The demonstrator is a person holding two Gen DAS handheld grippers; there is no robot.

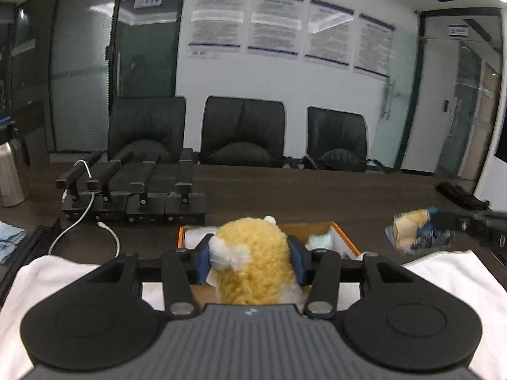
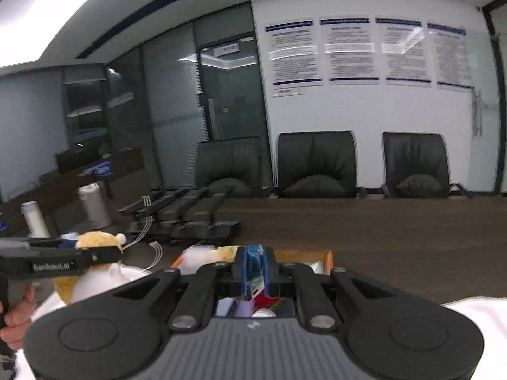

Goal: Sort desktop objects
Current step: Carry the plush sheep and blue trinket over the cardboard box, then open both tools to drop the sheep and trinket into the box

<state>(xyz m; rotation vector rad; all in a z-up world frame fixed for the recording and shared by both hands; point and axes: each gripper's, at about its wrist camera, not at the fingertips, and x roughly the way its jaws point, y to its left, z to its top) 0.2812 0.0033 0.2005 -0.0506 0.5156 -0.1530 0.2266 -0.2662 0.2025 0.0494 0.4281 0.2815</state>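
Office meeting room: long dark table [image 1: 317, 190], leather chairs [image 1: 243, 129], wall notices [image 1: 275, 22].
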